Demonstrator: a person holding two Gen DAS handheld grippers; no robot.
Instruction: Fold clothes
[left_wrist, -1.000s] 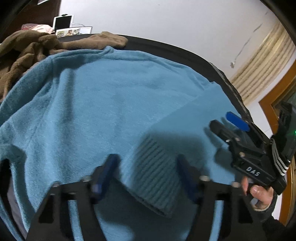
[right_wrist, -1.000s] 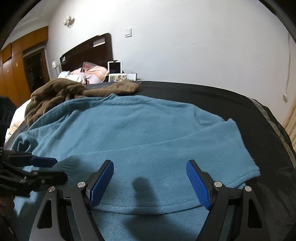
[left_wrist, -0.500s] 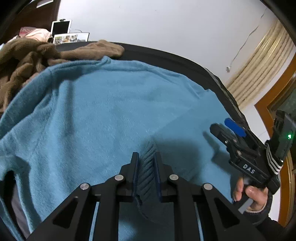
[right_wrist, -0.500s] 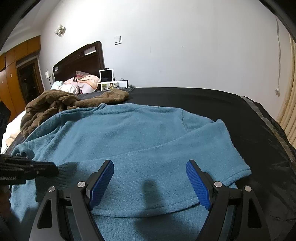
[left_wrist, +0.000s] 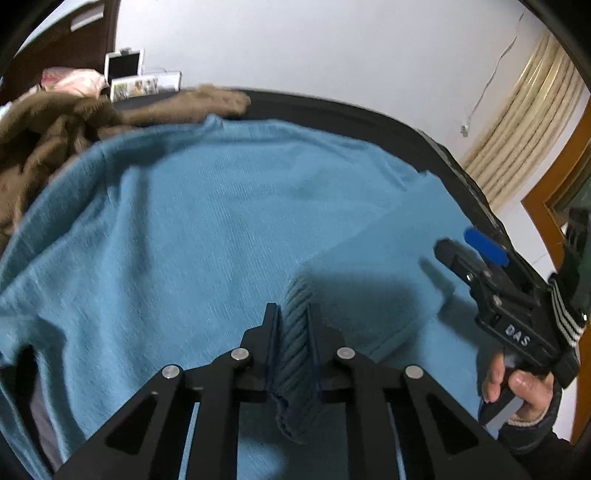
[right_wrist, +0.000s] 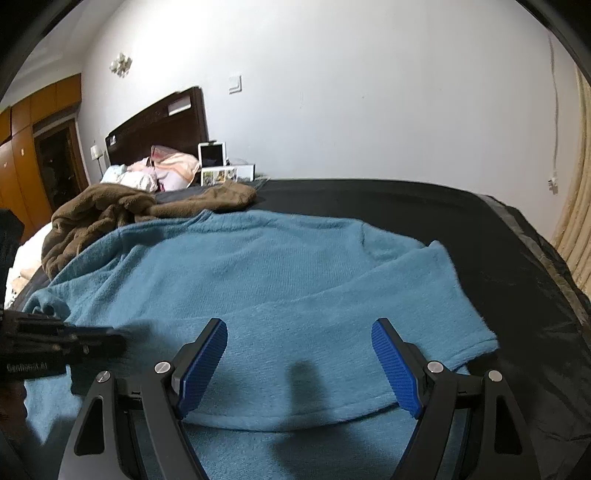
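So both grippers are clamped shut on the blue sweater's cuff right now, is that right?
Not quite: only the left gripper is shut on the blue sweater's ribbed cuff, per the left wrist view. The right gripper hangs open above the sweater, per the right wrist view.

My sweater (right_wrist: 280, 280) lies on the bed (right_wrist: 424, 206); behind the sweater sits a blanket (right_wrist: 110, 210), the headboard (right_wrist: 159, 129) beyond.

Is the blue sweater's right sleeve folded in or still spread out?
Folded in: the sleeve lies across the blue sweater, its ribbed cuff pinched in the left claw.
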